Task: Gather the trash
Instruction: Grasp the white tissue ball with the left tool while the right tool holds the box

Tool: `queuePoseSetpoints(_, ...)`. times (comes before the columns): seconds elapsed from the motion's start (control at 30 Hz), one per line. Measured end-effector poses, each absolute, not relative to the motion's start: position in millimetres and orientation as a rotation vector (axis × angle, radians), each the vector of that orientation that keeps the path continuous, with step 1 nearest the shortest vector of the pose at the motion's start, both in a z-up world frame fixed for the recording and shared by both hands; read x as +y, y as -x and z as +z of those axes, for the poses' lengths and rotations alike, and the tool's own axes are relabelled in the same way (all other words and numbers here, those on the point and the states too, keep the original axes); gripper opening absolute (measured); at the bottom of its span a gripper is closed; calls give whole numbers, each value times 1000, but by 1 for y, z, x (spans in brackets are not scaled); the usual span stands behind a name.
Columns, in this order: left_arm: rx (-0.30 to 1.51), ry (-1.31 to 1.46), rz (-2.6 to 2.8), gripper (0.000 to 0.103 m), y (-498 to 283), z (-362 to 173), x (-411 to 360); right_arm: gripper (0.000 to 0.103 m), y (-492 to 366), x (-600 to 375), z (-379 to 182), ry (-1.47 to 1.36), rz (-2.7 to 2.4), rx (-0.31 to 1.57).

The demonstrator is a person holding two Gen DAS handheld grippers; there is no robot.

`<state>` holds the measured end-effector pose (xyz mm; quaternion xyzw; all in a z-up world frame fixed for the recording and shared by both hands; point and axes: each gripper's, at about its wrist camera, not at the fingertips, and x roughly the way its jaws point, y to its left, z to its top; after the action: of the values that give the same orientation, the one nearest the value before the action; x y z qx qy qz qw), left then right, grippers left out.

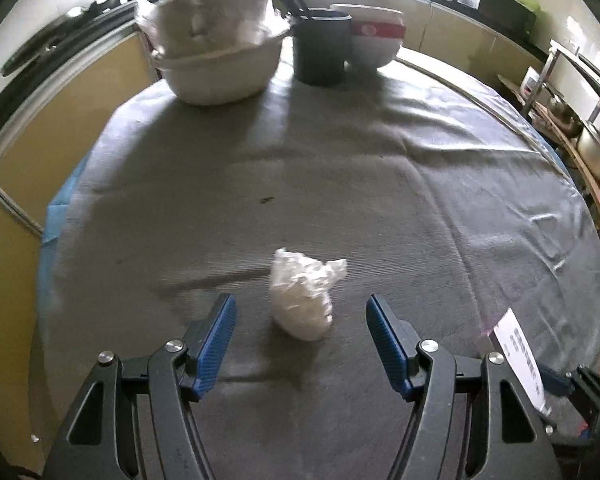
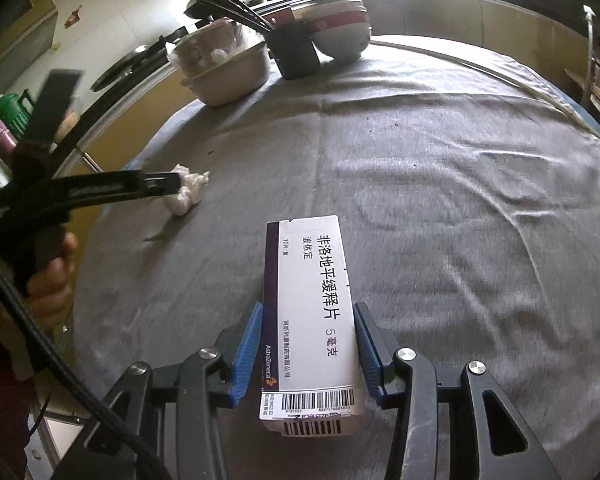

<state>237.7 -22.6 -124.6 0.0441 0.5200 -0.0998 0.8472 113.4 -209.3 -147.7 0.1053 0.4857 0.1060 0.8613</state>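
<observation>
wad (image 2: 186, 194) partly behind gripper, bowl contents (image 1: 208, 20) perhaps blurred

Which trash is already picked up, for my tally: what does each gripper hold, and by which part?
The right gripper clamps the white cardboard medicine box by its long sides, near the barcode end. The left gripper holds nothing.

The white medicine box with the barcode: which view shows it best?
The right wrist view: the white medicine box fills the centre between the right gripper pads, print legible. The left wrist view shows only a blurred corner of it at the right edge.
</observation>
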Motion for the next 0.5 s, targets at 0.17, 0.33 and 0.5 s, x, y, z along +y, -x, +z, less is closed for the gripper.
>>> queuePoseSetpoints(0.17,1123,-14,-221,30,-240,-137,-16,48,-104,-210,-143,-235,217,994)
queuePoseSetpoints(0.33,1076,4,-249,27,-224,-125,-12,48,-96,-211,-135,-256,217,967)
queuePoseSetpoints(0.5,1010,-70,-253,27,-192,-103,-25,48,-81,-212,-122,-255,204,920)
